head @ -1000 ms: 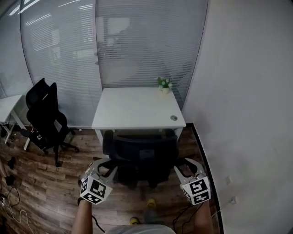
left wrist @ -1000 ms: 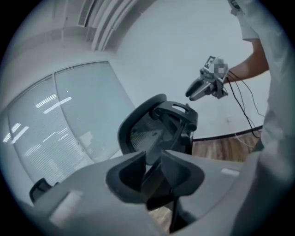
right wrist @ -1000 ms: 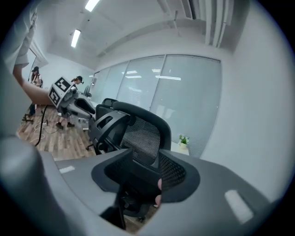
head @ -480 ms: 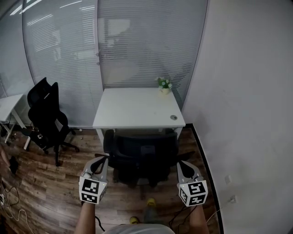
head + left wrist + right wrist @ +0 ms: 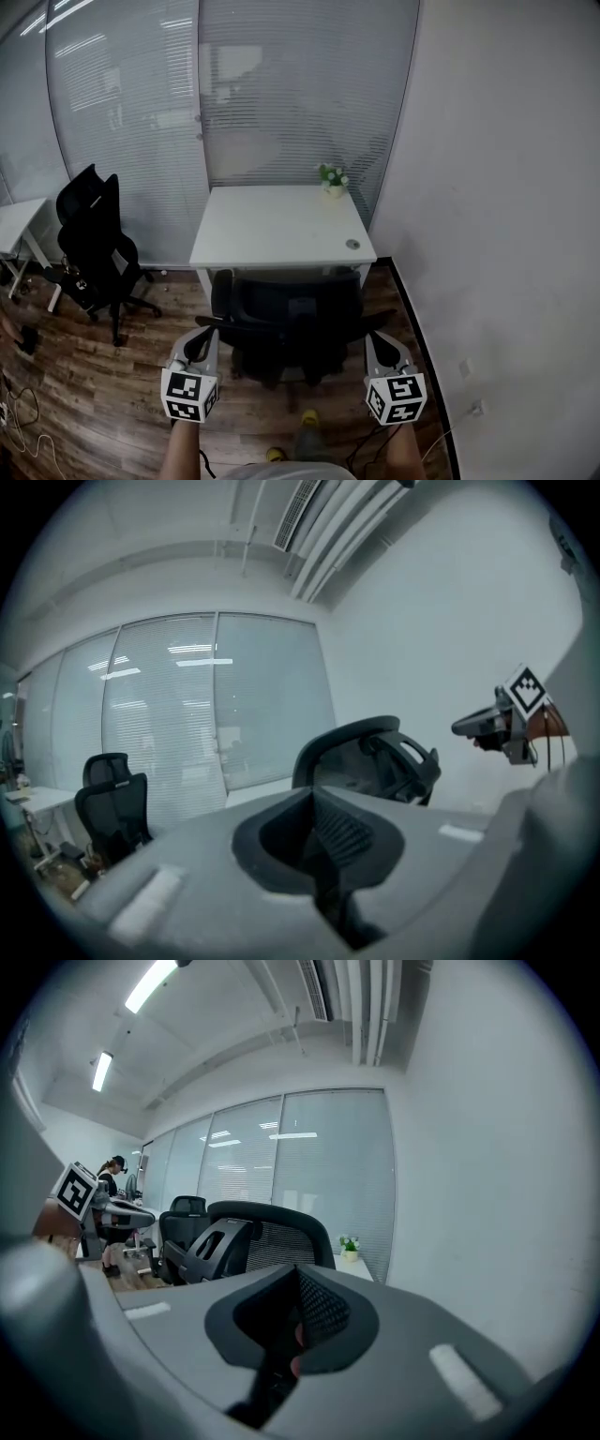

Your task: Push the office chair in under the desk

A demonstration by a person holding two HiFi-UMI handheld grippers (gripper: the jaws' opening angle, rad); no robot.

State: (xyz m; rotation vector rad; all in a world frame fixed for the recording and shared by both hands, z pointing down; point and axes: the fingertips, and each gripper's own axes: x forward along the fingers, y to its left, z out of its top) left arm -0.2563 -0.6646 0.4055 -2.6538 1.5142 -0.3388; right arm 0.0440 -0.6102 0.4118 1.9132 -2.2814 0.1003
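Observation:
The black office chair stands at the white desk, its seat partly under the front edge and its back towards me. My left gripper is shut and empty just off the chair back's left side. My right gripper is shut and empty off its right side. Whether either tip touches the chair I cannot tell. In the left gripper view the shut jaws meet at the left gripper, with the chair back and the right gripper beyond. The right gripper sees the chair back to its left.
A small potted plant sits on the desk's far right corner. A second black chair stands at the left beside another white table. A white wall runs close along the right. Cables lie on the wooden floor.
Both grippers' jaws went from open to shut with nothing in them. Both grippers rolled upright and shifted slightly up towards the chair back.

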